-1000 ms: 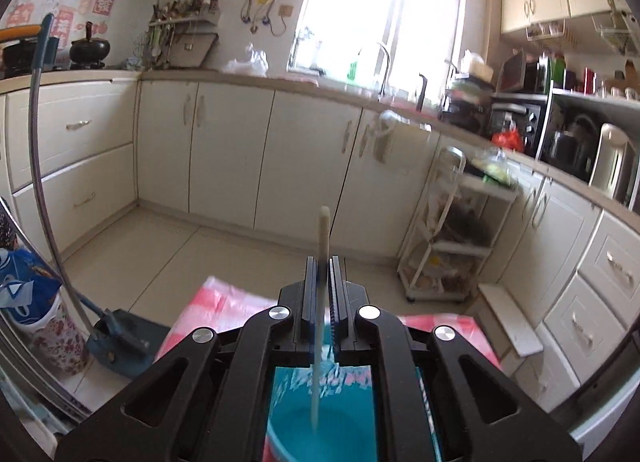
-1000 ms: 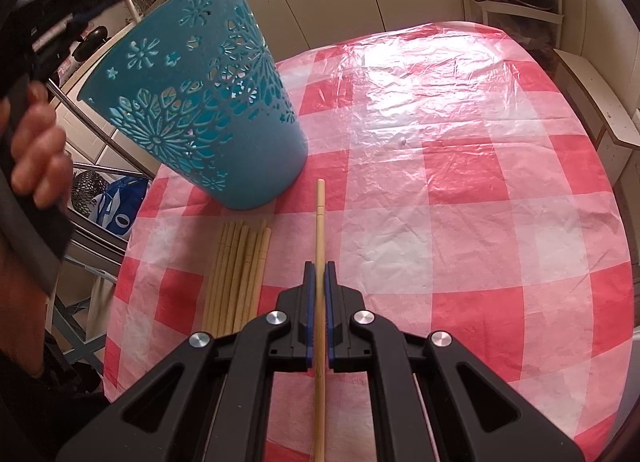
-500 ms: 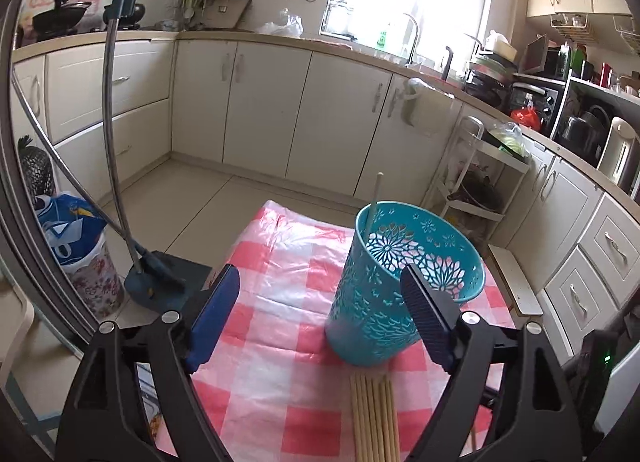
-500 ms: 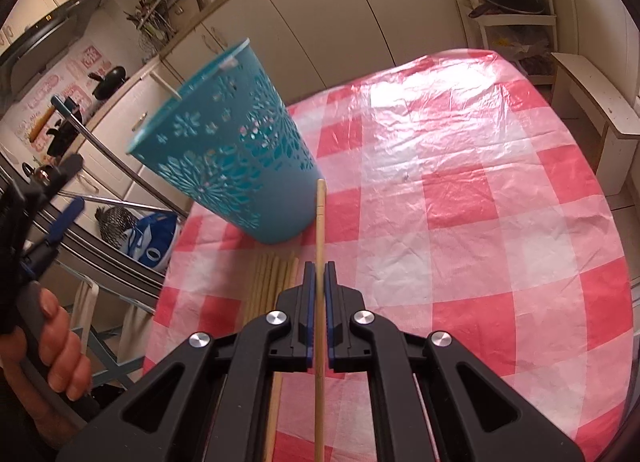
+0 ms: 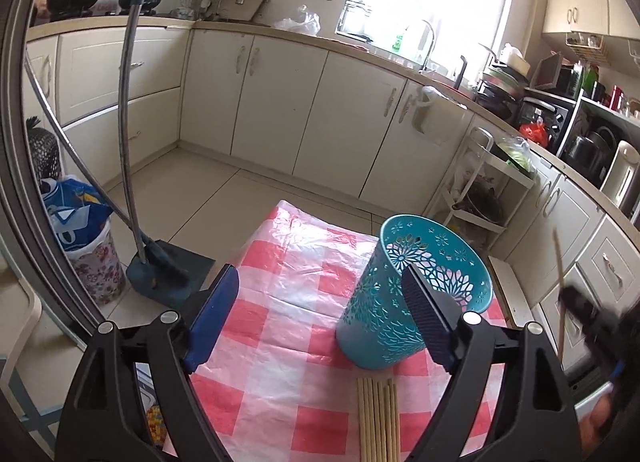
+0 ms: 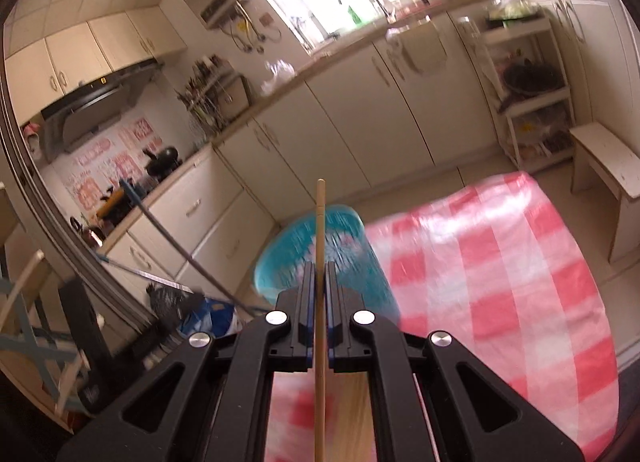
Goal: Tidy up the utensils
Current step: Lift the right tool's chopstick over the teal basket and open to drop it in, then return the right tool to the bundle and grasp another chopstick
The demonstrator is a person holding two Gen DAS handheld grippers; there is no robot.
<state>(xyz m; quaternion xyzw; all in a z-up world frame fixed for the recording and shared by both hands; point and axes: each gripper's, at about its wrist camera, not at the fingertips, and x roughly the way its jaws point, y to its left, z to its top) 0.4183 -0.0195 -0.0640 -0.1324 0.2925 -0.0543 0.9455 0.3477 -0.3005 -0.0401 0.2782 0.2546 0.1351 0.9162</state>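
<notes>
A teal cut-out holder (image 5: pixel 416 294) stands on the red-and-white checked table (image 5: pixel 280 302). Several wooden chopsticks (image 5: pixel 378 418) lie side by side just in front of it. My left gripper (image 5: pixel 320 322) hangs open and empty above the cloth, its right finger (image 5: pixel 428 318) in front of the holder. At the right edge of this view my right gripper (image 5: pixel 580 302) holds a chopstick (image 5: pixel 560 282) up in the air. In the right wrist view that gripper (image 6: pixel 319 282) is shut on the chopstick (image 6: pixel 320 221), which points over the blurred holder (image 6: pixel 352 246).
A broom and dustpan (image 5: pixel 160 274) and a lined bin (image 5: pixel 88 258) stand on the floor left of the table. A white shelf cart (image 5: pixel 480 197) and a low bench (image 6: pixel 608 165) are beyond its far right side. Cabinets line the walls.
My left gripper opened, let its chopstick go at the holder and drew back. My right gripper lifted its chopstick off the table and tilted up toward the holder.
</notes>
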